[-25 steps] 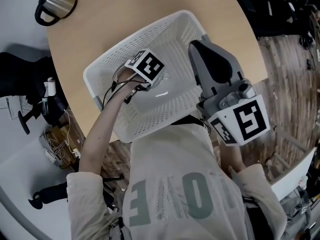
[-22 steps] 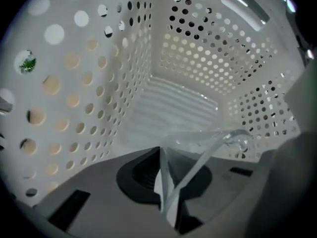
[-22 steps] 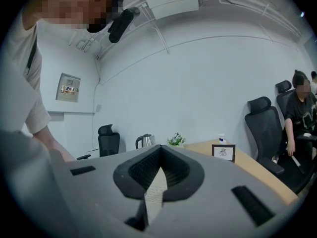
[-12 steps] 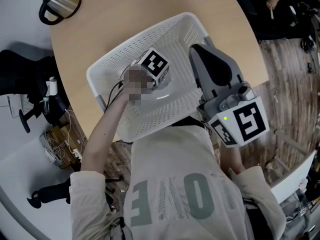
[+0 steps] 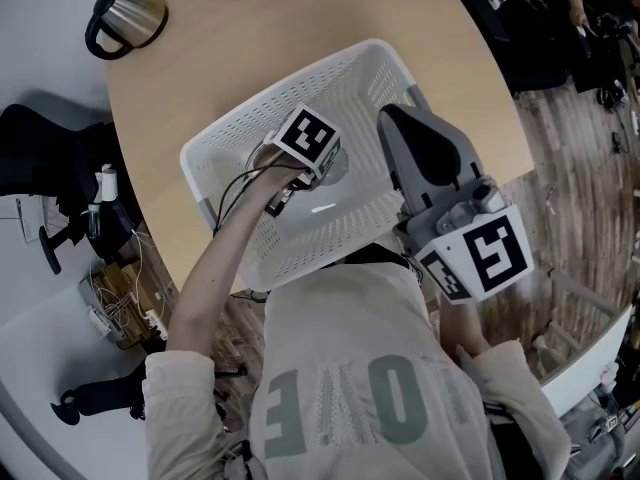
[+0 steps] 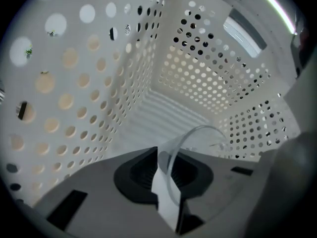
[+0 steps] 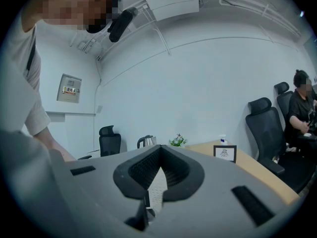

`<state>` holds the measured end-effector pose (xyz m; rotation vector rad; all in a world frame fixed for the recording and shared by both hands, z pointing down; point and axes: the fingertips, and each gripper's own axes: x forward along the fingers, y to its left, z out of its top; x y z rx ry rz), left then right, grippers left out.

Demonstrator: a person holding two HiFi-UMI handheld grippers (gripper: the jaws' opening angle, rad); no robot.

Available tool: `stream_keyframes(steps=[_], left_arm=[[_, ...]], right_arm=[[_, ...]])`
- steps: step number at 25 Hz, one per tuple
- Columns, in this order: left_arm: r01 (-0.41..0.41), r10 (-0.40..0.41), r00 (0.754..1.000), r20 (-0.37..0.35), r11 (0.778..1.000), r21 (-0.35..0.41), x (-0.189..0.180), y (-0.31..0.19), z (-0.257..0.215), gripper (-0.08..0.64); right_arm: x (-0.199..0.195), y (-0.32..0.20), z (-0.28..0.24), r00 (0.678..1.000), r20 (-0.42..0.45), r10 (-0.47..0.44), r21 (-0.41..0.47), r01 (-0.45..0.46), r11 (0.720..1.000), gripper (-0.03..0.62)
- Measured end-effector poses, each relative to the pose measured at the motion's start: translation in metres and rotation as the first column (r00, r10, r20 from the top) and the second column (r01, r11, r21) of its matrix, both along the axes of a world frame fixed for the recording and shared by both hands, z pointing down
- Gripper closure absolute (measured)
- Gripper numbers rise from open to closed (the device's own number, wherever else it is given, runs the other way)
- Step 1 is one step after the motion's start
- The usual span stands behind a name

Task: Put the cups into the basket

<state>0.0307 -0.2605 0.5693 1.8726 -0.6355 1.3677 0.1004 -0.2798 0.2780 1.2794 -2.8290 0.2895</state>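
The basket (image 5: 268,114) is white plastic, its walls dotted with round holes. It stands upright on the table (image 5: 200,58), with its long side running from 8 to 2 o'clock in the head view. One cup (image 6: 171,155), clear and thin-walled, is inside the basket above the ribbed floor. The left gripper (image 6: 167,202) pinches its wall, and its rim arches toward 1 o'clock in the left gripper view.

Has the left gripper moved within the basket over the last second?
No, not noticeably. The left gripper sits at the same spot over the basket's middle; its small shift in the picture matches the kettle's.
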Motion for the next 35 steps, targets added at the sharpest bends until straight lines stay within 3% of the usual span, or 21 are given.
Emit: stream_keyframes(steps=[9, 14, 17, 21, 24, 26, 27, 29, 31, 33, 34, 35], left_arm=[[-0.007, 0.008, 1.0, -0.005, 0.996, 0.085, 0.003, 0.001, -0.026, 0.504], [0.058, -0.048, 0.997, -0.057, 0.983, 0.172, 0.0, -0.004, -0.058, 0.505], [0.136, -0.102, 0.986, -0.131, 0.947, 0.292, -0.005, -0.018, -0.102, 0.506], [0.278, -0.145, 0.938, -0.315, 0.857, 0.434, -0.003, -0.03, -0.17, 0.543], [0.397, -0.141, 0.876, -0.461, 0.753, 0.524, -0.009, -0.033, -0.226, 0.551], [0.457, -0.102, 0.842, -0.53, 0.657, 0.599, -0.015, -0.032, -0.264, 0.552], [0.484, -0.077, 0.828, -0.555, 0.595, 0.641, -0.019, -0.03, -0.283, 0.551], [0.547, -0.025, 0.8, -0.599, 0.439, 0.713, -0.03, -0.022, -0.321, 0.552], [0.612, 0.019, 0.77, -0.637, 0.258, 0.748, -0.043, -0.01, -0.356, 0.551], [0.64, 0.038, 0.764, -0.644, 0.089, 0.764, -0.056, 0.003, -0.379, 0.551], [0.63, 0.031, 0.775, -0.631, 0.028, 0.776, -0.062, 0.009, -0.384, 0.551], [0.614, 0.017, 0.789, -0.614, -0.011, 0.789, -0.067, 0.014, -0.385, 0.551]], right_arm=[[-0.012, 0.011, -0.011, 1.0, -0.005, -0.028, 0.025, 0.028, 0.999, 0.595], [-0.022, 0.015, -0.016, 0.998, -0.009, -0.054, 0.038, 0.054, 0.998, 0.595], [-0.03, 0.016, -0.019, 0.997, -0.012, -0.07, 0.046, 0.071, 0.996, 0.595], [-0.04, 0.016, -0.026, 0.996, -0.017, -0.089, 0.061, 0.09, 0.994, 0.595], [-0.048, 0.018, -0.034, 0.994, -0.023, -0.103, 0.083, 0.104, 0.991, 0.595], [-0.052, 0.018, -0.039, 0.994, -0.028, -0.109, 0.098, 0.112, 0.989, 0.595], [-0.054, 0.017, -0.041, 0.993, -0.03, -0.112, 0.106, 0.114, 0.988, 0.595], [-0.059, 0.017, -0.045, 0.993, -0.031, -0.116, 0.123, 0.119, 0.985, 0.595], [-0.064, 0.018, -0.05, 0.991, -0.036, -0.127, 0.144, 0.131, 0.981, 0.595], [-0.07, 0.02, -0.053, 0.989, -0.05, -0.137, 0.168, 0.144, 0.975, 0.595], [-0.072, 0.021, -0.054, 0.989, -0.053, -0.138, 0.177, 0.146, 0.973, 0.595], [-0.074, 0.021, -0.055, 0.989, -0.052, -0.138, 0.182, 0.145, 0.972, 0.595]])
